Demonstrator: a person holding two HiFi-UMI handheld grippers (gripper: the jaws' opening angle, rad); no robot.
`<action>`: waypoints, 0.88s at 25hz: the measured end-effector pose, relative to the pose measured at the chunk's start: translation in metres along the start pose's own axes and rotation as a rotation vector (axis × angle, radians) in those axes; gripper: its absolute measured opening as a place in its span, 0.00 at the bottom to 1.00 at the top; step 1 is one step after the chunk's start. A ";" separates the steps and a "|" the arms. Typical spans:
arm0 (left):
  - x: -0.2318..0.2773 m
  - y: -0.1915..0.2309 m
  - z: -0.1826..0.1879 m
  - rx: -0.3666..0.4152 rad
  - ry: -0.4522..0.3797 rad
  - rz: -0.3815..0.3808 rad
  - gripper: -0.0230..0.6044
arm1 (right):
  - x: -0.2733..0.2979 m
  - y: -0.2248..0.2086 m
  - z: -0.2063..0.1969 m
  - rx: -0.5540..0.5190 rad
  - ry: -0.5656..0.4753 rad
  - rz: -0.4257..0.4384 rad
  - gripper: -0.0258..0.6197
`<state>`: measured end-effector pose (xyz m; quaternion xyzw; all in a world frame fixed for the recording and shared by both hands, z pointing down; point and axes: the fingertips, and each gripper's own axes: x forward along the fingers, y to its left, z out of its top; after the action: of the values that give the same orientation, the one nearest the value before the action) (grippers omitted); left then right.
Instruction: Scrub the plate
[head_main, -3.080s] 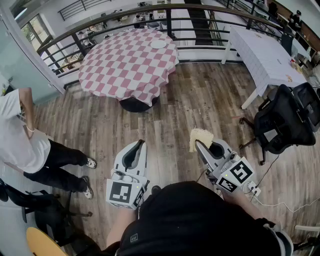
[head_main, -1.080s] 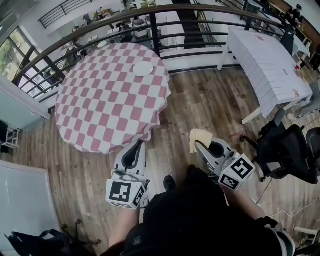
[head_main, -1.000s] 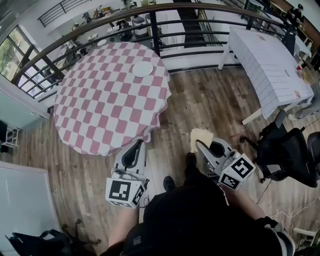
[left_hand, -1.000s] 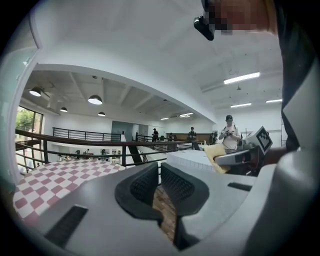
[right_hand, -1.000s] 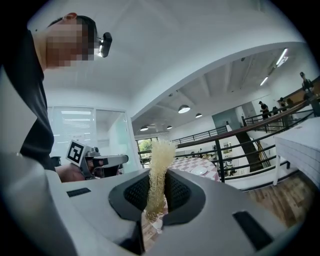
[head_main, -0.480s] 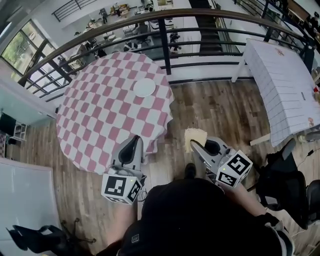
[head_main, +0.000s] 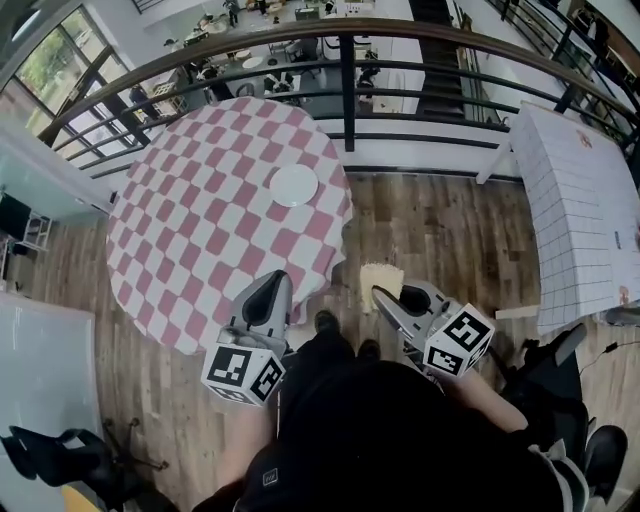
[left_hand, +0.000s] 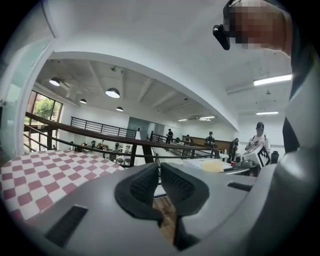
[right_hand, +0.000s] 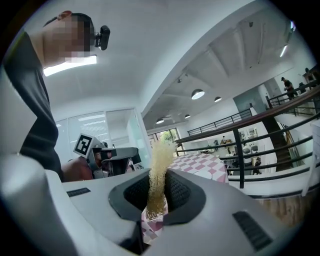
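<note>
A white plate lies on a round table with a red and white checked cloth, toward its far right side. My left gripper hangs over the table's near edge, shut with nothing between its pads. My right gripper is to the right of the table, above the wooden floor, shut on a yellowish scrubbing sponge. In the right gripper view the sponge stands up between the pads. Both grippers are well short of the plate.
A dark railing runs behind the table. A white tiled-pattern table stands at the right. The person's shoes show on the wooden floor beside the round table. Dark chair parts lie at the lower left.
The view has closed in on the checked table. The table and plate now lie nearer, and my left gripper has come over the table's near edge. Both grippers keep their grip state.
</note>
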<state>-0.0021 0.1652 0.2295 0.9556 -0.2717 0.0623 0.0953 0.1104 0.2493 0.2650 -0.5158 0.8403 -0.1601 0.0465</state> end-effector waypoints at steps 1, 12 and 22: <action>0.003 0.012 0.001 -0.013 0.005 0.004 0.07 | 0.013 -0.001 0.003 0.000 0.016 0.005 0.11; 0.073 0.080 -0.004 -0.060 0.005 0.029 0.07 | 0.099 -0.062 0.028 -0.062 0.094 0.057 0.11; 0.099 0.145 -0.016 -0.114 0.039 0.142 0.07 | 0.182 -0.082 0.011 -0.041 0.243 0.197 0.11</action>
<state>0.0040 -0.0024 0.2836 0.9255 -0.3401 0.0719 0.1504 0.0982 0.0524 0.2968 -0.4084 0.8894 -0.1989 -0.0507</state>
